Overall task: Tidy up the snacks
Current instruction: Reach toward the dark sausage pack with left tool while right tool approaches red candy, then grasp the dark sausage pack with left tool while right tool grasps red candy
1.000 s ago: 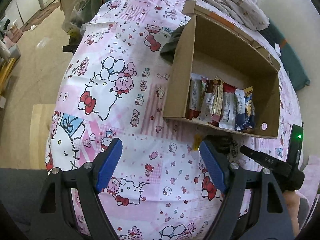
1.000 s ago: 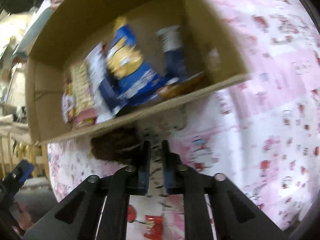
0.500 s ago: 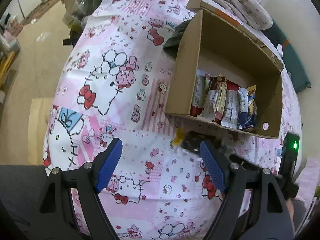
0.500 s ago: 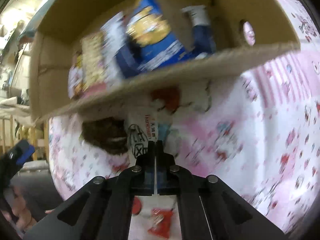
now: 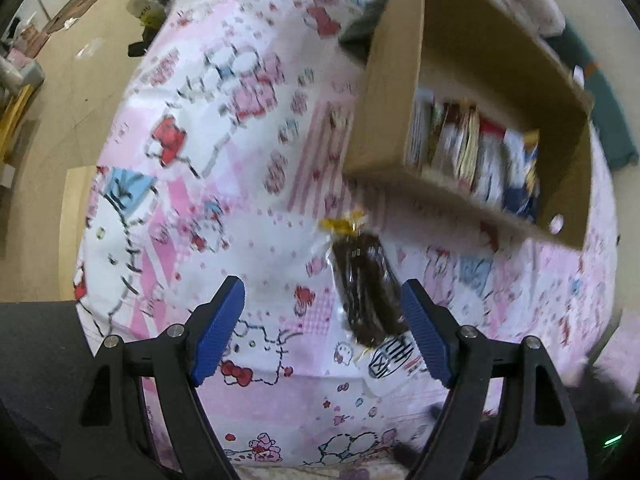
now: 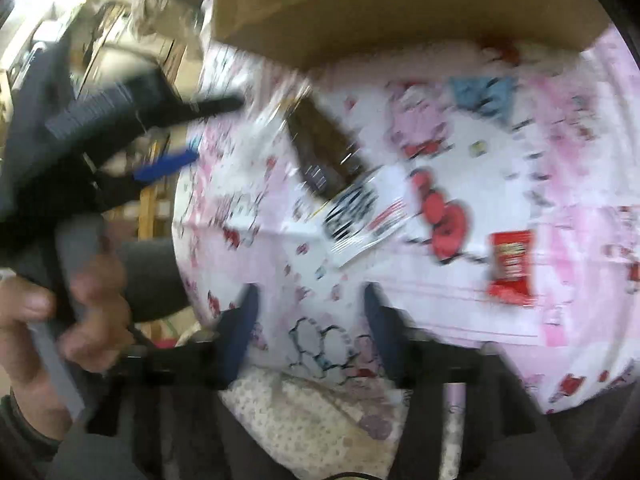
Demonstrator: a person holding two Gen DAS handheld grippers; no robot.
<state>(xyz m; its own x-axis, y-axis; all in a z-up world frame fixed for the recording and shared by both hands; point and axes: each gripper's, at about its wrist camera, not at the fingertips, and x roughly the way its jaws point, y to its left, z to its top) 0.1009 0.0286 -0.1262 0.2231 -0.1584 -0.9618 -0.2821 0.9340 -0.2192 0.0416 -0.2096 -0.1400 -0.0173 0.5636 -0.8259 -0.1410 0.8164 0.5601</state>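
Note:
A dark brown snack packet [image 5: 366, 288] with a yellow tie lies on the pink cartoon cloth [image 5: 224, 184], just in front of the cardboard box [image 5: 384, 92]. My left gripper [image 5: 320, 316] hangs open over it, with the packet close to the right finger and untouched. A white packet with black print [image 5: 394, 360] lies beside it. In the blurred right wrist view, my right gripper [image 6: 312, 316] is opening with nothing between its fingers; the brown packet [image 6: 324, 148], the white packet [image 6: 360, 212] and a small red packet [image 6: 512, 268] lie ahead of it.
Several snack packets [image 5: 476, 148] stand in a row inside the box, which lies on its side. A hand [image 6: 68, 320] holds the left gripper's handle at the left of the right wrist view. Floor [image 5: 52, 128] lies beyond the cloth's left edge.
The right gripper, shut half a second ago, now stands open and has drawn back from the box. The left gripper has sunk toward the brown packet, which now lies between its fingers' line.

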